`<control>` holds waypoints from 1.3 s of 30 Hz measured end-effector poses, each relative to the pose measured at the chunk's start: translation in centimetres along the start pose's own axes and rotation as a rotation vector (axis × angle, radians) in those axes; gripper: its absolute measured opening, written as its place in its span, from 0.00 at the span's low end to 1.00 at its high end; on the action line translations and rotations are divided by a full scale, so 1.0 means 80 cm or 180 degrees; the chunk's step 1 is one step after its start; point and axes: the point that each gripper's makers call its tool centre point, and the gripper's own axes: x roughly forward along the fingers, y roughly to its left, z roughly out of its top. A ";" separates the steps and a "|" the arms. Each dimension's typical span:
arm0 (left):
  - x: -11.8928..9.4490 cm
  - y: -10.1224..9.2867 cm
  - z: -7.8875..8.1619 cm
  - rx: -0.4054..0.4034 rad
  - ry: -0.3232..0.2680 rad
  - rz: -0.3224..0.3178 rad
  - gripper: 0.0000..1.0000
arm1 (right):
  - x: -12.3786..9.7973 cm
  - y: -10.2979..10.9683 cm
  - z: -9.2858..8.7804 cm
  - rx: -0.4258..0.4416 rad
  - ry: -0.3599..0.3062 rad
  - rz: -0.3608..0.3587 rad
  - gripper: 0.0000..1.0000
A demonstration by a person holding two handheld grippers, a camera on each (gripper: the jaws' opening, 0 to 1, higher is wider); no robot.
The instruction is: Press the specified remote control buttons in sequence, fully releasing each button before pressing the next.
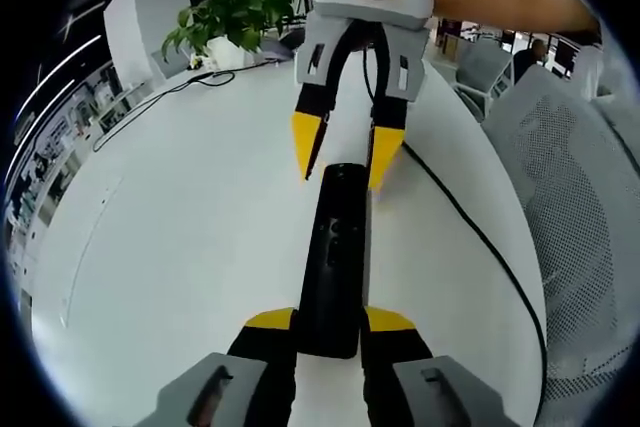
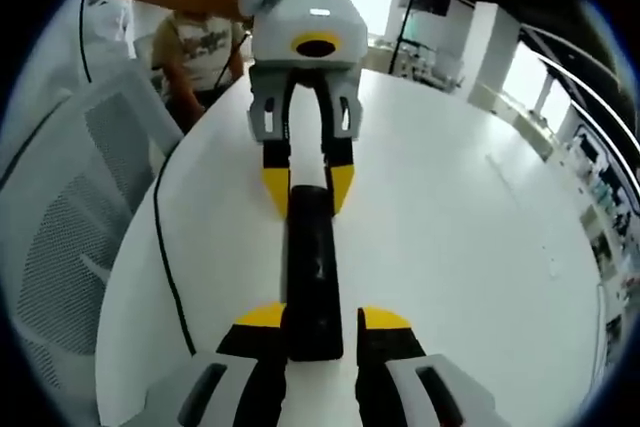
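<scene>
In the left gripper view, my left hand-held gripper [image 1: 328, 332] is closest to me. Its yellow tips sit on both sides of the near end of the black remote [image 1: 334, 257], squeezing it. The remote lies long and flat on the white table [image 1: 180, 237], pointing away from me. At its far end I see my right hand-held gripper [image 1: 340, 157] facing me. Its yellow tips are parted and sit on each side of that end, but I cannot tell if they touch it. A black cable [image 1: 480, 237] runs along the table's right side. Farther off stands a green plant [image 1: 235, 12], and grey mesh chairs [image 1: 580, 197] wait at the right.

In the right gripper view, the right hand-held gripper [image 2: 312, 332] has its tips by the remote [image 2: 312, 267], with a little gap on the right side. The left hand-held gripper [image 2: 308, 187] holds the far end.
</scene>
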 end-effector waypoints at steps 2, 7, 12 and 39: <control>0.000 0.000 0.000 -0.0001 0.0003 -0.0004 0.23 | -0.003 -0.001 0.002 -0.0021 0.0011 -0.0005 0.23; 0.000 -0.001 0.001 0.0008 0.0006 -0.0024 0.23 | -0.014 -0.006 0.002 -0.0127 0.0102 -0.0030 0.22; 0.000 -0.001 0.001 -0.0010 0.0033 -0.0017 0.23 | -0.021 -0.010 0.002 -0.0195 0.0163 -0.0073 0.16; 0.002 0.000 0.001 0.0046 0.0107 -0.0056 0.23 | -0.022 0.002 -0.024 -0.0244 0.0571 0.0158 0.00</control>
